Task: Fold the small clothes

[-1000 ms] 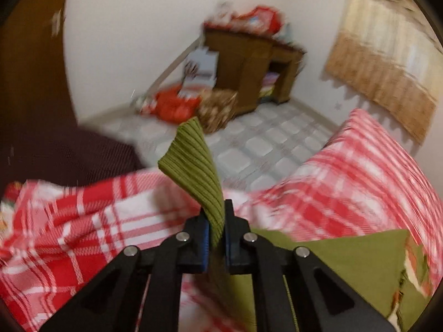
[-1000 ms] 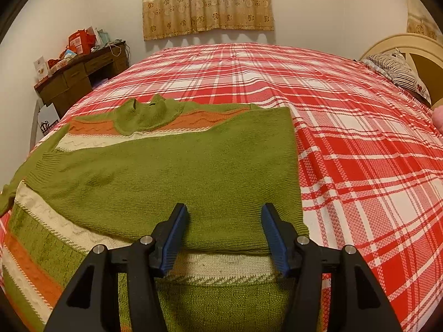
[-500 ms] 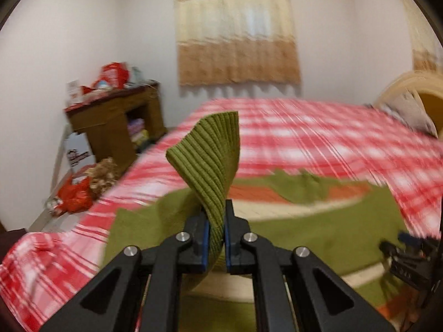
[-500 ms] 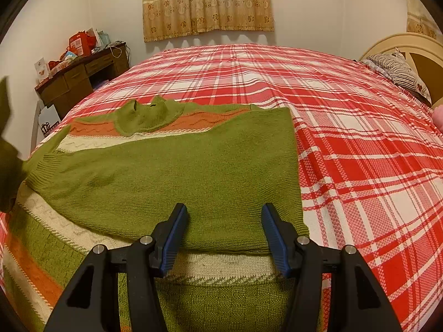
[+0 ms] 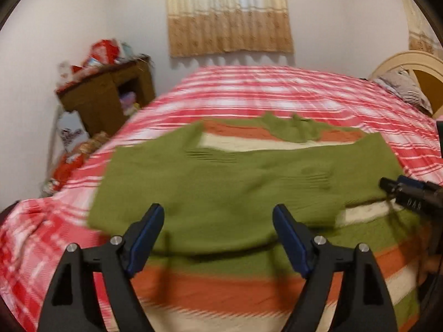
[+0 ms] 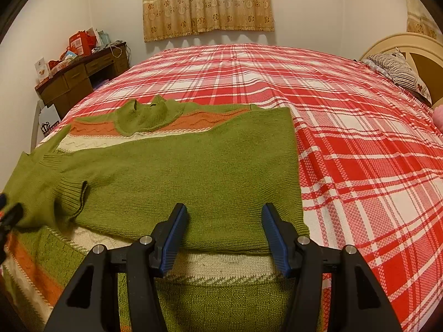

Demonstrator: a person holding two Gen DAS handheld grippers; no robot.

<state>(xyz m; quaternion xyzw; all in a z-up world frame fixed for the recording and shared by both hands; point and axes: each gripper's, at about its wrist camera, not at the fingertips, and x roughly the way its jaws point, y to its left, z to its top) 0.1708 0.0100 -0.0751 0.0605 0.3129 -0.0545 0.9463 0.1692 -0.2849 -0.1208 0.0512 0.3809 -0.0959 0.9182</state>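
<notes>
A green sweater [image 6: 180, 166] with orange and cream stripes lies flat on the bed, collar [image 6: 144, 116] at the far side. Both green sleeves are folded across its body; the left sleeve's ribbed cuff [image 6: 74, 193] rests on top. My left gripper [image 5: 218, 210] hovers over the sweater's near left part. Its jaws are opening, wide apart, with nothing pressed between them. My right gripper [image 6: 224, 210] is open above the folded sleeve's near edge, not gripping it. It shows at the right edge of the left wrist view as the right gripper [image 5: 409, 191].
The bed carries a red and white plaid cover [image 6: 360, 152], bare to the right of the sweater. A striped pillow [image 6: 396, 69] lies by the cream headboard at far right. A cluttered wooden desk [image 6: 80, 77] stands left of the bed, with bags [image 5: 69, 163] on the floor.
My left gripper swung right over the sweater with the green sleeve pinched in it, then let go. The sleeve now lies across the sweater. My right gripper stayed put.
</notes>
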